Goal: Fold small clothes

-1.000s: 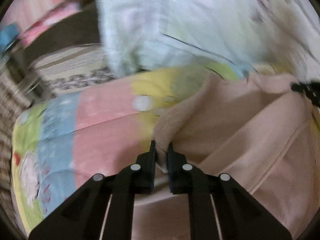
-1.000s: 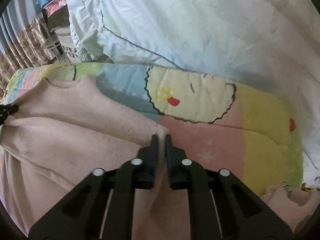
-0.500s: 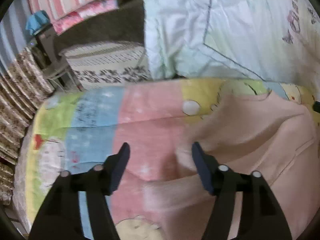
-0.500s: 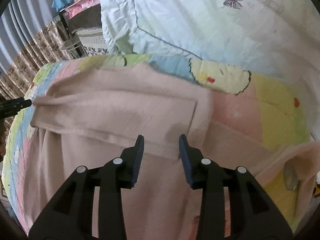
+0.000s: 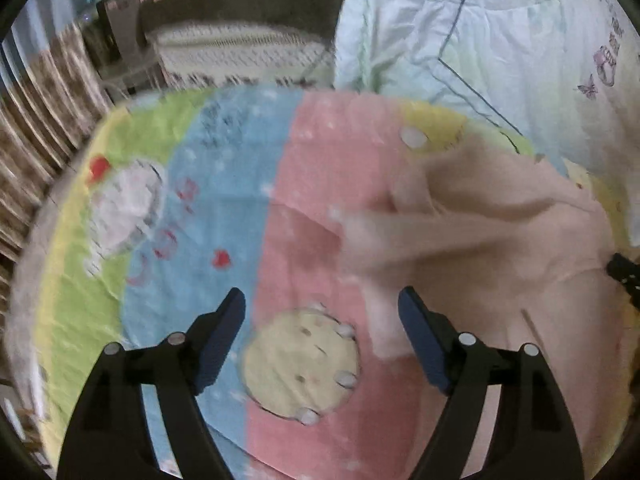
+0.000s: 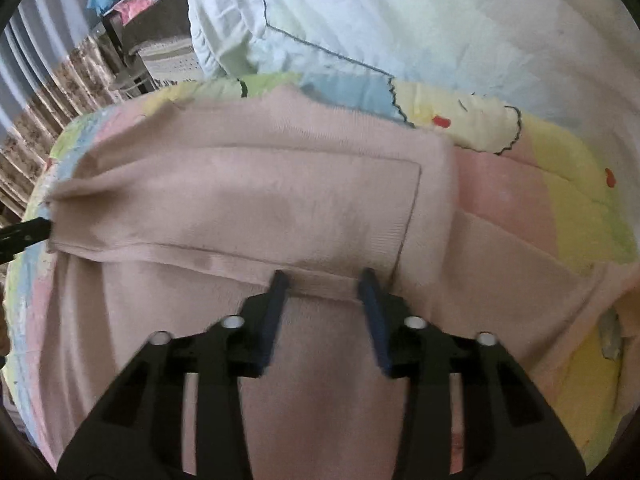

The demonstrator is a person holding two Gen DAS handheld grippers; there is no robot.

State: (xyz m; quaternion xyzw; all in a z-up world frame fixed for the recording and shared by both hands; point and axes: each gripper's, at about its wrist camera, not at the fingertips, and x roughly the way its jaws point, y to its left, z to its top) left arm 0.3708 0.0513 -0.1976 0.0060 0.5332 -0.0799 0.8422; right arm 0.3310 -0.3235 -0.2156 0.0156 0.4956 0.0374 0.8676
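Observation:
A small beige-pink knit sweater point(image 6: 248, 208) lies on a colourful cartoon blanket point(image 6: 576, 184), its top part folded down over its body. My right gripper point(image 6: 325, 280) is open and empty, just above the folded edge. In the left wrist view the sweater point(image 5: 500, 240) lies to the right. My left gripper point(image 5: 322, 302) is wide open and empty over the bare blanket point(image 5: 224, 208), left of the sweater's edge. The other gripper's tip shows at the left edge of the right wrist view point(image 6: 24, 232) and at the right edge of the left wrist view point(image 5: 624, 276).
A pale quilted duvet point(image 6: 400, 12) is heaped behind the blanket. The bed's left edge drops off towards patterned curtains point(image 5: 36, 136), a woven basket point(image 5: 240, 52) and a dark chair point(image 6: 124, 44). Another piece of pinkish cloth point(image 6: 612, 292) lies at the right.
Both grippers let go of the sweater's corners and opened, leaving its top folded down. The left gripper moved left over the bare blanket; the right pulled back a little.

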